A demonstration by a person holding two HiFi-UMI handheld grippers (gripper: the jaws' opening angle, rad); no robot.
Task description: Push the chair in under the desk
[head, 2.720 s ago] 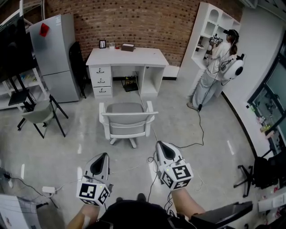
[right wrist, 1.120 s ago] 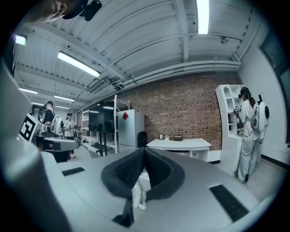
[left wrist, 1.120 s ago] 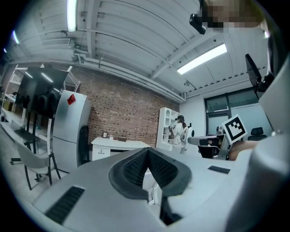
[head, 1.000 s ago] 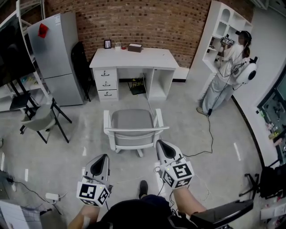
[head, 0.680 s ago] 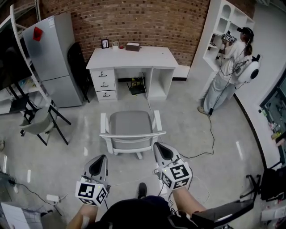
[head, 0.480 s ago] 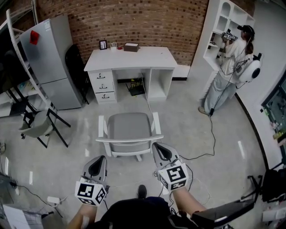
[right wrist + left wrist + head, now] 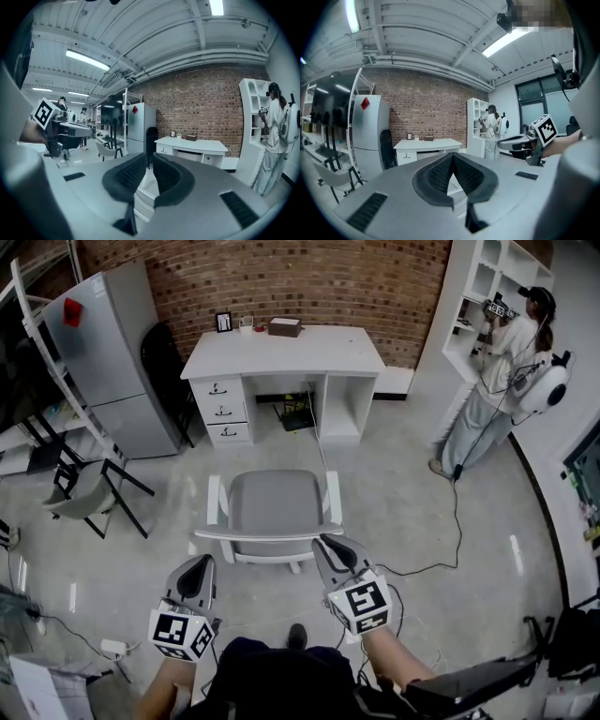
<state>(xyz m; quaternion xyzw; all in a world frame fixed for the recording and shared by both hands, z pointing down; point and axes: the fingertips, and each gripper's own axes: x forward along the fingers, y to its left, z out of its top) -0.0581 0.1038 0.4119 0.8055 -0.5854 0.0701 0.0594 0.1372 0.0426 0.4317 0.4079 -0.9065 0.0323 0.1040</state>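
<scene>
The grey chair with white arms stands on the floor facing the white desk, its seat outside the desk's opening. Its white backrest rail faces me. My right gripper has its tip right at the rail's right end; I cannot tell whether it touches. Its jaws have just been opening and stand slightly apart, with nothing pressed between them. My left gripper is shut and empty, a little short of the rail's left end. The desk lies straight ahead of both grippers.
A grey fridge and a black chair stand left of the desk. A grey folding chair is at the left. A person stands at white shelves at the right. A black cable runs across the floor.
Both grippers have moved forward to the chair's back, and the chair now sits closer in the head view. The right gripper's tip has come up to the backrest rail.
</scene>
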